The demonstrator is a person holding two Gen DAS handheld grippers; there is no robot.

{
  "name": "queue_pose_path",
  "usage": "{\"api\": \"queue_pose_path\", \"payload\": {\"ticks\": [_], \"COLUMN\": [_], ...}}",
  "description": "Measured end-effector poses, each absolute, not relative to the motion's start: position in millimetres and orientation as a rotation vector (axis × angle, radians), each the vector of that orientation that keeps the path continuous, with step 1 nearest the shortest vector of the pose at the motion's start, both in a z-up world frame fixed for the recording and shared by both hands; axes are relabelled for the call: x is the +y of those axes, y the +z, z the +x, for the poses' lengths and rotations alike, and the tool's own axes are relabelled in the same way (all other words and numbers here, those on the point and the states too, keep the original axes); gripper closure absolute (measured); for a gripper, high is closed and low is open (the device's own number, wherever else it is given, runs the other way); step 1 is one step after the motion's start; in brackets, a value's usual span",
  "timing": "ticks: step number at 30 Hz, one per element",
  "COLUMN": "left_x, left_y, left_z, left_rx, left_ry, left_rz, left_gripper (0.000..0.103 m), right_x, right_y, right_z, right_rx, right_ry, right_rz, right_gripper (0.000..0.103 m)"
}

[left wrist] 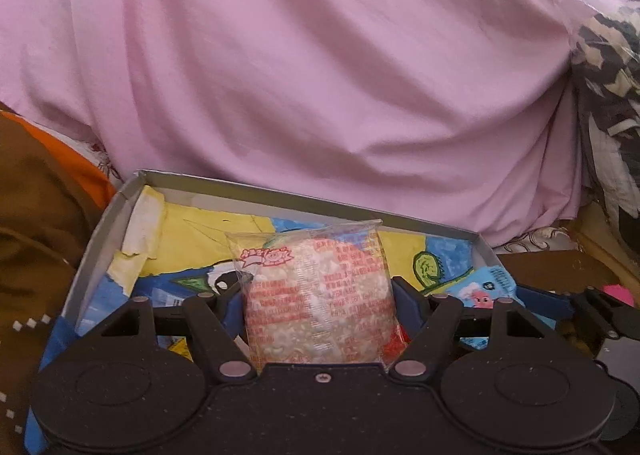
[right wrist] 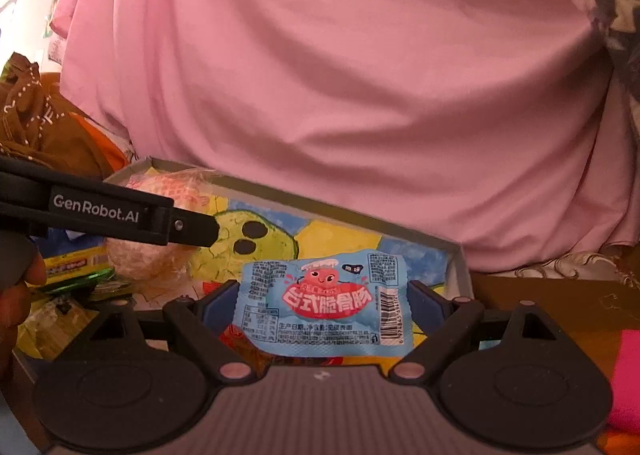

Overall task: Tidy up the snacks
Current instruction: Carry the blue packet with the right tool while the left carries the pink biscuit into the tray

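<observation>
My left gripper point(left wrist: 318, 297) is shut on a clear packet of puffed rice cake point(left wrist: 316, 279) with red print, held upright over a shallow grey box point(left wrist: 280, 197) whose floor is a colourful drawing. My right gripper point(right wrist: 324, 305) is shut on a blue snack packet point(right wrist: 324, 295) with a red cartoon figure, held flat over the right part of the same box point(right wrist: 360, 221). In the right wrist view, one of the left gripper's fingers point(right wrist: 120, 211) crosses from the left with the rice cake point(right wrist: 140, 259) behind it. The blue packet point(left wrist: 484, 289) also shows in the left wrist view.
A large pink cloth point(left wrist: 320, 75) rises right behind the box. Brown and orange fabric point(left wrist: 36, 183) lies to the left. Green and yellow snack packets point(right wrist: 76, 267) sit at the box's left end. A magenta object point(right wrist: 628, 375) is at the far right, and a hand point(right wrist: 20, 295) at the left edge.
</observation>
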State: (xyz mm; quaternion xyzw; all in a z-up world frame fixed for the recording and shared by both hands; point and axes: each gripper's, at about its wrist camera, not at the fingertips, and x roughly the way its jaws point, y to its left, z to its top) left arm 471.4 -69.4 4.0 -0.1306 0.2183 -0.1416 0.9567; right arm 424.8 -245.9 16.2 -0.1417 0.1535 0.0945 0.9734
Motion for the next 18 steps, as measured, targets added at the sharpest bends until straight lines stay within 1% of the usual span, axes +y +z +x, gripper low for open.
{"api": "queue_pose_path", "payload": {"ticks": [9,12,14,18], "left_x": [-65.1,-64.5,-63.4,-59.6], "left_y": [-0.8,-1.7,-2.3,2.1], "left_z": [480.9,480.9,480.4,477.0], "left_rx": [0.472,0.480,0.486,0.479], "left_ry": [-0.302,-0.289,-0.277,-0.260], "left_rz": [-0.321,-0.336,-0.349,-0.373], "left_gripper": [0.030,0.026,0.020,0.017], "right_x": [-244.6,-244.2,-243.5,-240.9], "right_y": [7.8,6.5,7.3,9.0], "right_z": [433.4,435.1,434.2,431.5], "right_rx": [0.357,0.363,0.361,0.347], "right_ry": [0.187,0.186,0.181,0.168], "right_rz": [-0.281,-0.288,-0.291,-0.296], "right_gripper": [0.012,0.011,0.012,0.010]}}
